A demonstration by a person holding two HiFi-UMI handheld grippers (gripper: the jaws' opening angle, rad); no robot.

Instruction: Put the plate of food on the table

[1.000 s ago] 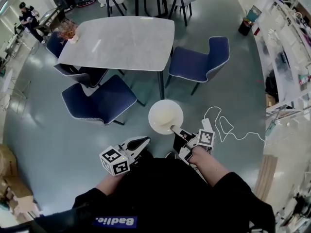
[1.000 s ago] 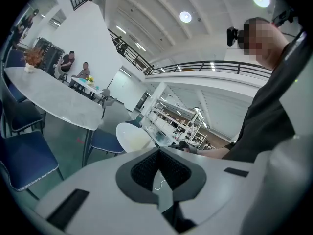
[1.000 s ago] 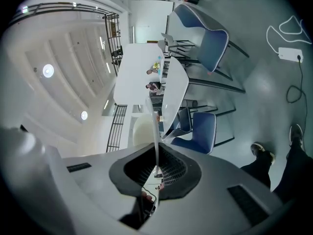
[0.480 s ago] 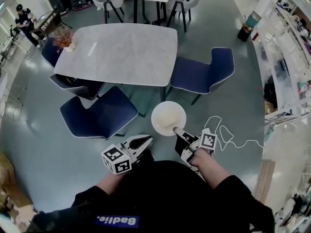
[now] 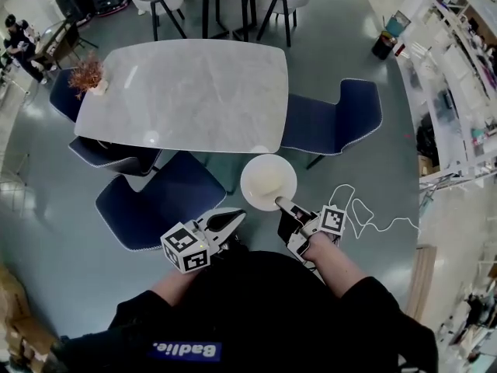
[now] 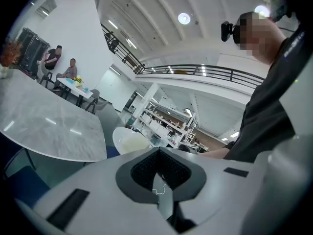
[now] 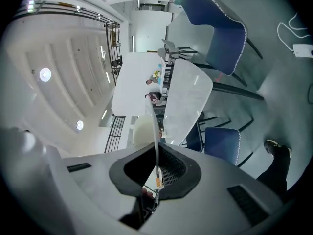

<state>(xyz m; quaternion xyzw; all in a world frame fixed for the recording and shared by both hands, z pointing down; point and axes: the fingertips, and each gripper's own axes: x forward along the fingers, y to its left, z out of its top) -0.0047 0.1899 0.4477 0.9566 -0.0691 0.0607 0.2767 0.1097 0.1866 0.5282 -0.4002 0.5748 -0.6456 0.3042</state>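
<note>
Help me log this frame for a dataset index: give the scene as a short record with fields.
plate: white, pale food on it, held in the air, off the table
right gripper: shut on the plate's near rim
left gripper: shut, empty, beside the plate
table: grey marble top, ahead of the person
small plant: on the table's left end
chairs: blue, around the table
task: plate not yet set down
</note>
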